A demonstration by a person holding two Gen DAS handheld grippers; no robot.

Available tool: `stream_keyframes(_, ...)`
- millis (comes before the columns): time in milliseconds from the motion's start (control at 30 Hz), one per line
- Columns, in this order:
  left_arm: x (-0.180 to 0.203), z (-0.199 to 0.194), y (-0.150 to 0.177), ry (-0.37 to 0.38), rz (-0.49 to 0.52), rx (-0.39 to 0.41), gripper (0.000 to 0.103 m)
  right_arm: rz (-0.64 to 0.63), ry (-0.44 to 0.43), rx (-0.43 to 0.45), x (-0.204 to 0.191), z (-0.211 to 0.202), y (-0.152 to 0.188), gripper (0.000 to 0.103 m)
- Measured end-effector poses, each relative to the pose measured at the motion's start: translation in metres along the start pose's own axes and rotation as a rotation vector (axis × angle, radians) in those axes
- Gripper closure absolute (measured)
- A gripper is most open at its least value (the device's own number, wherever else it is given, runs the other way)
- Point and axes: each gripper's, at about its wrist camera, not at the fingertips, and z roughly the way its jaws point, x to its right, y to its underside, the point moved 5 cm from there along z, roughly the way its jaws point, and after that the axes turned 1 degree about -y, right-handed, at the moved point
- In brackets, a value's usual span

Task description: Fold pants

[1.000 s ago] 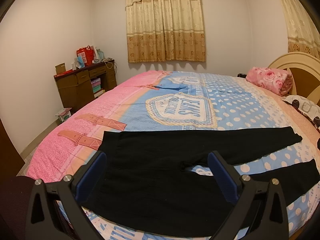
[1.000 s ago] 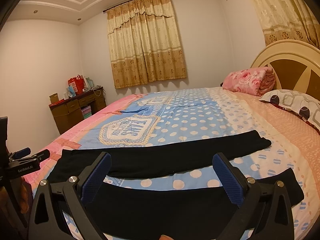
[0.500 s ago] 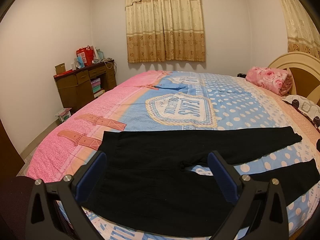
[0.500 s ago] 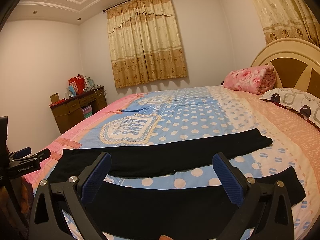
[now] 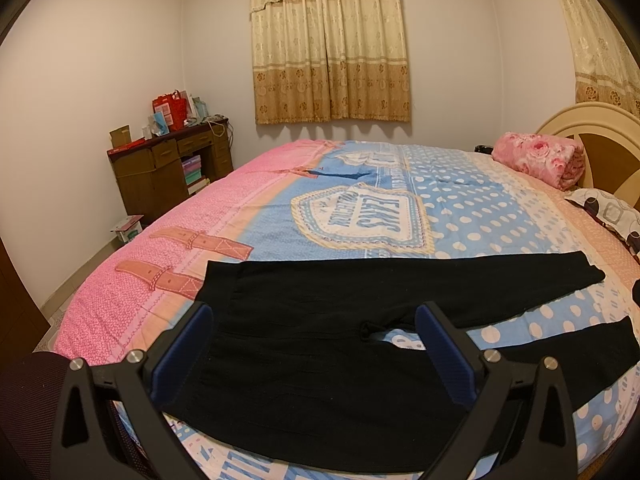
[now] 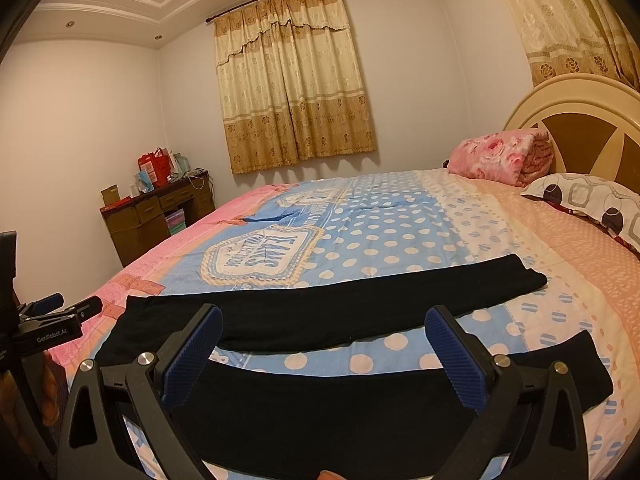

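Black pants (image 5: 320, 344) lie flat across the near side of the bed, waist to the left, the two legs spread apart and running right. My left gripper (image 5: 314, 350) hovers open above the waist and seat area, nothing between its blue pads. In the right wrist view the pants (image 6: 360, 312) show both legs, the far one ending at a cuff (image 6: 528, 276). My right gripper (image 6: 324, 354) is open over the near leg, holding nothing. The left gripper (image 6: 60, 312) shows at the left edge there.
The bedspread (image 5: 460, 208) is blue with white dots and pink at the foot. A rolled pink floral blanket (image 5: 538, 158) and a patterned pillow (image 6: 588, 200) lie by the headboard (image 6: 580, 128). A wooden desk (image 5: 168, 168) stands against the left wall, curtains (image 5: 328, 40) behind.
Both wrist views have tilted slightly; the pants lie as before. Both grippers stay open.
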Motion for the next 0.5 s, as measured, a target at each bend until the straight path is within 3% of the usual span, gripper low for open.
stream_keyframes(500,0.0004,0.0006,0.0004,0.001,0.002,-0.001,0.0,0.005,-0.002,-0.007,0.0008,0.0018,0.0023,0.001)
